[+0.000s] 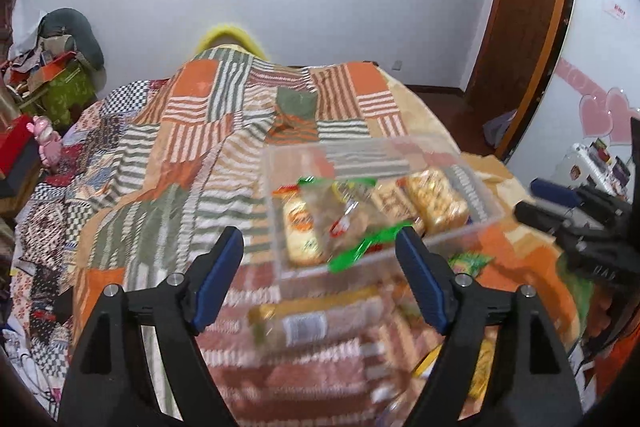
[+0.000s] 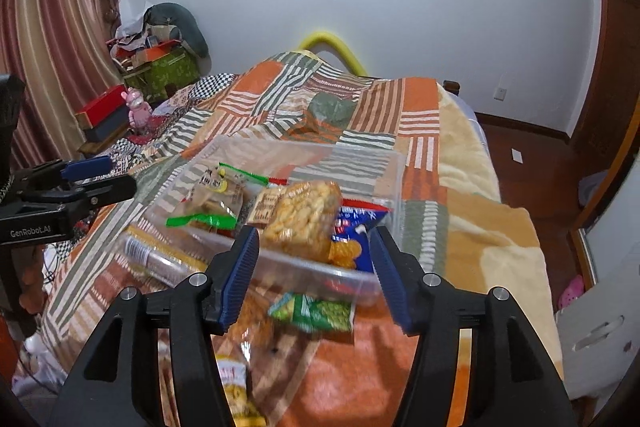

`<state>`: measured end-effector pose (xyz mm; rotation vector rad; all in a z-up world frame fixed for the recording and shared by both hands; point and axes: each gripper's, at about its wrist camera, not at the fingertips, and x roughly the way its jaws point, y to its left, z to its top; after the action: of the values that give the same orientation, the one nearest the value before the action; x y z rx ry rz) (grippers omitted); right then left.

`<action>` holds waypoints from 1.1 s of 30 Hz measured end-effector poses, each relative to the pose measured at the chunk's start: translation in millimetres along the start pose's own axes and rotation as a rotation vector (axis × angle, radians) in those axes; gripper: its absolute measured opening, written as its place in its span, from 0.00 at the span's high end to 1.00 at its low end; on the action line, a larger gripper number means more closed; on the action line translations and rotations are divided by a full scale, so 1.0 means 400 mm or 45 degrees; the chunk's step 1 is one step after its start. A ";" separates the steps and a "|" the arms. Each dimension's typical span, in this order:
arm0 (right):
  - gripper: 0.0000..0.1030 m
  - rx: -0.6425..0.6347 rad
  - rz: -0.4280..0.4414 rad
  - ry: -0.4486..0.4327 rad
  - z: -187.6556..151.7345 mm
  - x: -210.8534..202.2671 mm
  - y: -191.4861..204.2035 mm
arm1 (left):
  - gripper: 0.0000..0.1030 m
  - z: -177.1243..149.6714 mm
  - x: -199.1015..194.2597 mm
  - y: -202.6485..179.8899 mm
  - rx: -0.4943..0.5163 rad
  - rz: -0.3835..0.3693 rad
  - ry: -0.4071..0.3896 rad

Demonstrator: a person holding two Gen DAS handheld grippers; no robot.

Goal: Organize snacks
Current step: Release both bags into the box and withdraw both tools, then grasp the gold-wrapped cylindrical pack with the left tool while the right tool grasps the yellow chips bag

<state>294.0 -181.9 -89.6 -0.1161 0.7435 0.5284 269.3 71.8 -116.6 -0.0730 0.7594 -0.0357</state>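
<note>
In the left wrist view, we see the left gripper (image 1: pixel 320 267) with its jaws apart and nothing between the pads. The clear plastic box (image 1: pixel 476 187) stands on the bed's patchwork blanket (image 1: pixel 168 155), just ahead of the gripper and a little to the right. A green-edged snack bag (image 1: pixel 352 223) lies inside it beside golden packs. A blurred packet (image 1: pixel 304 323) lies on the blanket below the jaws.

In the right wrist view, the right gripper (image 2: pixel 316 259) is also released, holding nothing. The box (image 2: pixel 396 167) is just beyond its fingertips, with a yellow puffed snack bag (image 2: pixel 304 223) at the near wall. A green packet (image 2: pixel 316 313) lies on the blanket between the jaws.
</note>
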 end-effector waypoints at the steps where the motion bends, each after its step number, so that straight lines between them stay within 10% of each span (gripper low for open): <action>1: 0.47 0.001 -0.003 0.005 -0.007 -0.002 -0.001 | 0.23 -0.013 -0.004 0.008 0.000 0.008 0.008; 14: 0.42 0.063 -0.035 0.128 -0.109 0.019 -0.025 | 0.22 -0.169 0.036 0.078 -0.084 0.013 0.179; 33: 0.42 0.121 -0.004 0.209 -0.137 0.079 -0.050 | 0.23 -0.105 0.140 0.013 0.019 -0.126 0.201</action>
<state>289.6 -201.6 -152.9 -0.0723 0.9271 0.4836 281.1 71.5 -185.9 -0.0946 0.9130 -0.1424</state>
